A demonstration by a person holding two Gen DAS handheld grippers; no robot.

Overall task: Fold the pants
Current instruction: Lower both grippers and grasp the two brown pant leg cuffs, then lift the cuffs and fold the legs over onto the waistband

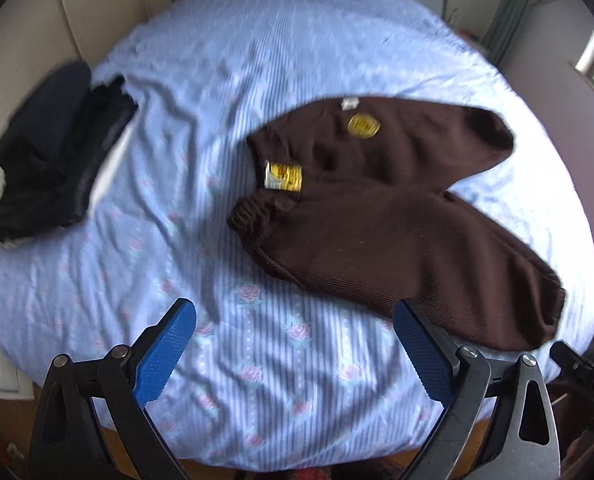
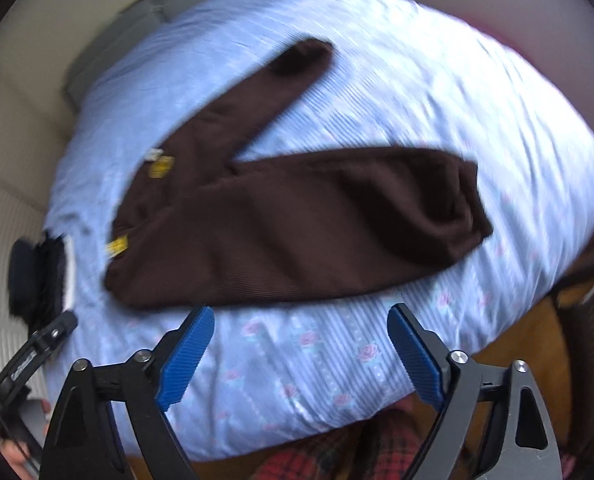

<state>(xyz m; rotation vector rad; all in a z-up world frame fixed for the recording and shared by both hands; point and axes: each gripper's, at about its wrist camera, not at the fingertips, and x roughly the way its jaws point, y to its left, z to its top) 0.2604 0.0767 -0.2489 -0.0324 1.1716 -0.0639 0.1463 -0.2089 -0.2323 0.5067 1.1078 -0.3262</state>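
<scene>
Just ahead of both spread, empty grippers, left [image 1: 295, 354] and right [image 2: 301, 354], brown pants [image 1: 377, 208] lie flat on the bed [image 1: 217, 80]; yellow labels [image 1: 284, 176] unreadable.

We see dark brown ribbed pants [image 1: 381, 216] with yellow labels [image 1: 283, 176], a light blue striped bedsheet [image 1: 257, 60] dotted with pink roses, black folded clothes [image 1: 53, 152], and blue claw pads [image 1: 165, 356].

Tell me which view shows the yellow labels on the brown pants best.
The left wrist view. There the round yellow patch and the rectangular yellow tag near the waistband of the brown pants are large and separate. The right wrist view shows them small, blurred and edge-on.
</scene>
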